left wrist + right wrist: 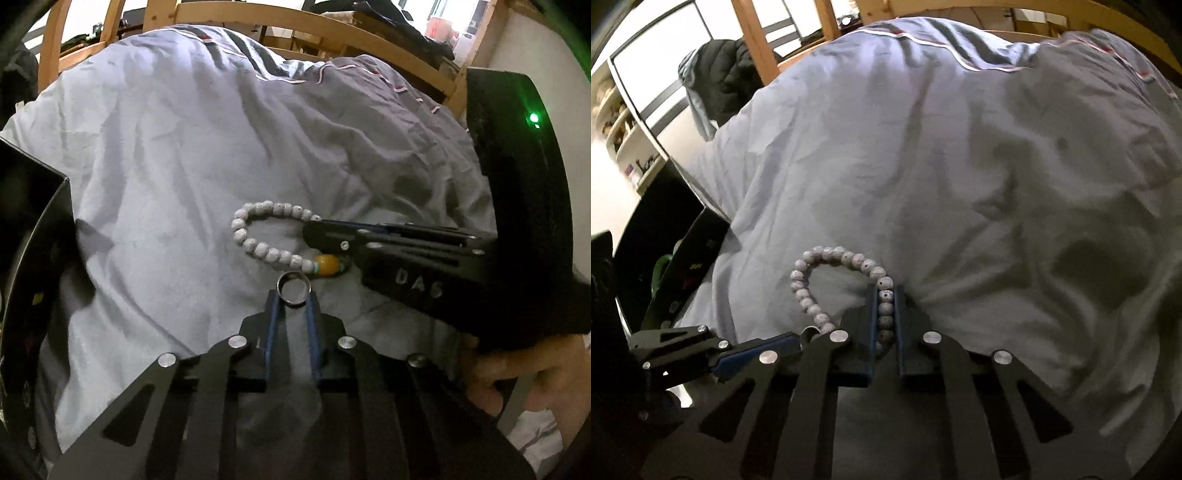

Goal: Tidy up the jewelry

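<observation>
My left gripper (pixel 293 293) is shut on a silver ring (pixel 293 288), held upright between its blue pads above the grey duvet (pixel 184 166). My right gripper (pixel 885 295) is shut on a white speckled bead bracelet (pixel 820 273), with several beads lying between its pads. In the left wrist view the bracelet (pixel 255 229) loops out leftward from the right gripper (pixel 314 225), and its amber bead (pixel 327 266) hangs just beyond the ring. The left gripper shows in the right wrist view (pixel 803 338) at lower left, close beside the bracelet.
A black open box (pixel 40 229) stands at the left edge of the bed; it also shows in the right wrist view (pixel 687 266). A wooden bed frame (pixel 332 33) runs along the far side. A dark jacket (pixel 727 81) hangs at the back left.
</observation>
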### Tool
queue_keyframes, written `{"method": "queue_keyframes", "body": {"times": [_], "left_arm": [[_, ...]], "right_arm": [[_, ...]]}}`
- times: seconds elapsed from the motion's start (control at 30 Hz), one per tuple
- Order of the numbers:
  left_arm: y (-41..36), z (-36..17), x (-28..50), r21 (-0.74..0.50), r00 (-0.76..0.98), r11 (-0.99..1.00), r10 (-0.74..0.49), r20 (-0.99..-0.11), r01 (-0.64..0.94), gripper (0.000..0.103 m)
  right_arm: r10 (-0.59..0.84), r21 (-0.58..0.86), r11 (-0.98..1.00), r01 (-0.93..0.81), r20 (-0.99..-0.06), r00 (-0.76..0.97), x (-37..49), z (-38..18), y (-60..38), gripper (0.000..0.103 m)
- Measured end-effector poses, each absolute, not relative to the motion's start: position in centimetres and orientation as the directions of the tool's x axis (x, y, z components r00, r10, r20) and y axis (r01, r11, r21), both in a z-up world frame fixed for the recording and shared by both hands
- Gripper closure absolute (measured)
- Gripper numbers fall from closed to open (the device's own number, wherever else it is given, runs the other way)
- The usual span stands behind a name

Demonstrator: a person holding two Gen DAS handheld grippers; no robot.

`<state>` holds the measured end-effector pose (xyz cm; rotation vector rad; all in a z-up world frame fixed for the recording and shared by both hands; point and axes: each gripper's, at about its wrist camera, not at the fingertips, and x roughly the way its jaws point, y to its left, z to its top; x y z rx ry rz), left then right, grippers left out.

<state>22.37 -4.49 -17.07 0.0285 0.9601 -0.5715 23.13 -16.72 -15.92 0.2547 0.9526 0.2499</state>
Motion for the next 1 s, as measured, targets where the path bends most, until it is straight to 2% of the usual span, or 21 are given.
{"method": "queue_keyframes", "body": {"times": [0.13, 0.43, 0.5, 0.53, 0.57, 0.73, 0.87, 1.0], "left_arm": [[-4.7, -16.9, 22.4, -0.216, 0.442, 0.851, -0.446, -0.778, 0.479, 0.097], [-5.0, -15.9, 22.2, -0.211, 0.461, 0.853, -0.447, -0.766, 0.477, 0.097], [-5.0, -16.0, 22.6, -0.203, 0.473, 0.866, -0.43, -0.769, 0.457, 0.085], [-5.0, -16.0, 22.7, -0.192, 0.484, 0.873, -0.417, -0.769, 0.447, 0.065], [-5.1, -16.1, 22.8, -0.182, 0.495, 0.878, -0.408, -0.767, 0.443, 0.056], [-6.2, -16.2, 23.2, -0.177, 0.488, 0.864, -0.423, -0.764, 0.472, 0.056], [-6.2, -16.7, 23.4, -0.172, 0.479, 0.866, -0.413, -0.775, 0.469, 0.081], [-5.8, -16.1, 23.2, -0.191, 0.479, 0.862, -0.43, -0.765, 0.47, 0.083]], "right_arm": [[0.324, 0.333, 0.938, -0.098, -0.74, 0.59, 22.2, -15.2, -17.3, 0.094], [0.326, 0.373, 0.925, -0.073, -0.678, 0.658, 19.9, -12.5, -19.7, 0.094], [0.32, 0.381, 0.923, -0.059, -0.671, 0.669, 19.4, -12.3, -20.4, 0.094], [0.319, 0.387, 0.921, -0.052, -0.668, 0.672, 19.3, -12.4, -20.6, 0.094], [0.32, 0.395, 0.917, -0.046, -0.665, 0.674, 19.2, -12.5, -20.9, 0.094], [0.315, 0.406, 0.914, -0.022, -0.673, 0.67, 18.4, -13.4, -21.7, 0.094], [0.312, 0.418, 0.908, -0.004, -0.671, 0.673, 18.1, -13.7, -22.2, 0.094], [0.307, 0.417, 0.909, -0.002, -0.665, 0.681, 17.6, -13.2, -22.4, 0.094]]}}
